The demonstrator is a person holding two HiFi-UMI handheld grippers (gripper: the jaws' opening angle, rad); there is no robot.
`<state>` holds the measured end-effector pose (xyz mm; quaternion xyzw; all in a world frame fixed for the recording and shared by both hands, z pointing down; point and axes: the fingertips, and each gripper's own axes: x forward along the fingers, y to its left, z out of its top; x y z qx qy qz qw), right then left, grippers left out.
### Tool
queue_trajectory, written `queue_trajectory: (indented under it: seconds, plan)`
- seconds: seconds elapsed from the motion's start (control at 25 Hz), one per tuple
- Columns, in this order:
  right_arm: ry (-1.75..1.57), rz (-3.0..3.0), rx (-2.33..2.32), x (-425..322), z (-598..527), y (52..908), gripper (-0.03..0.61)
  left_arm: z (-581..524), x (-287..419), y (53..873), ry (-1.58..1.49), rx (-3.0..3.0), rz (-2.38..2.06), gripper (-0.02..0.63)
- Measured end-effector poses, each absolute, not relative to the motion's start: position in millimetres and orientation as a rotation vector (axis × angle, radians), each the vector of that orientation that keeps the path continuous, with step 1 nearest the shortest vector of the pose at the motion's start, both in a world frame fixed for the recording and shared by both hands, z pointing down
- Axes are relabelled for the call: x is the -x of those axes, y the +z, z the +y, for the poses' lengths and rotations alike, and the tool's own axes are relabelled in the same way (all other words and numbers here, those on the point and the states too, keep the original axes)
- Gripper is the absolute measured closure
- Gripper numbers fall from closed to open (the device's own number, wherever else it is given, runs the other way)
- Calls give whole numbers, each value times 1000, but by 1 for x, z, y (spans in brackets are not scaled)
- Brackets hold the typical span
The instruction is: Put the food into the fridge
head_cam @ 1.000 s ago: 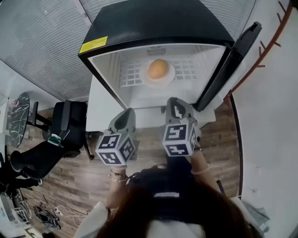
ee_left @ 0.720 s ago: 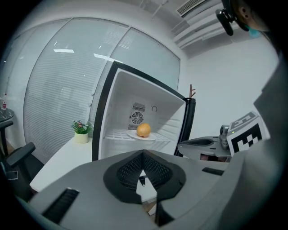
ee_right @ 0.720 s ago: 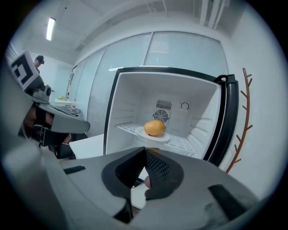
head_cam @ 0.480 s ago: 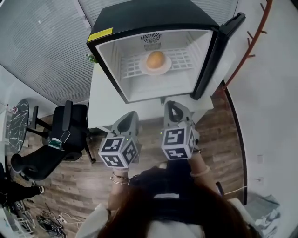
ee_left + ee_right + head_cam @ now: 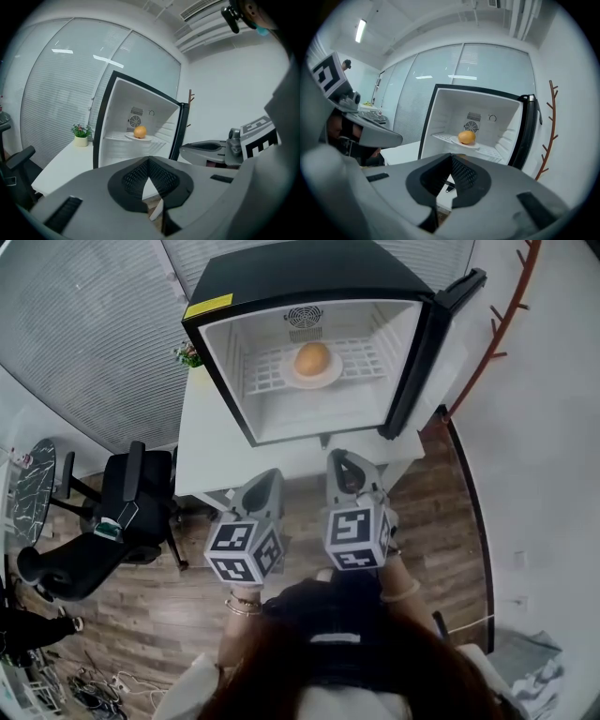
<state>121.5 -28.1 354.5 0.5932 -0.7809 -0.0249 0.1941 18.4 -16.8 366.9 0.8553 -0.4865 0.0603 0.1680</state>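
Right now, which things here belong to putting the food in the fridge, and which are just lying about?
Job: fridge, its open door, orange-coloured food, plate under it, left tool and right tool, both shut and empty.
Lying about: office chair, potted plant, branch-shaped coat rack.

The food (image 5: 312, 358), a round orange-yellow piece, sits on a small white plate (image 5: 315, 382) in the middle of the white wire shelf (image 5: 267, 371) inside the fridge (image 5: 281, 277). The fridge is a small black box with a white interior, standing on a white table (image 5: 211, 451). Its door (image 5: 427, 352) stands wide open on the right side.
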Motion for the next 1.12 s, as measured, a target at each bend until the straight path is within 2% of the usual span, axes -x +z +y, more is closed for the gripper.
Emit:
queue_trajectory:
  seconds: [1.12]
  plan:
    - [214, -2510, -1507, -171, 93, 347, 581, 83, -94, 370, 139, -2370, -1405, 614]
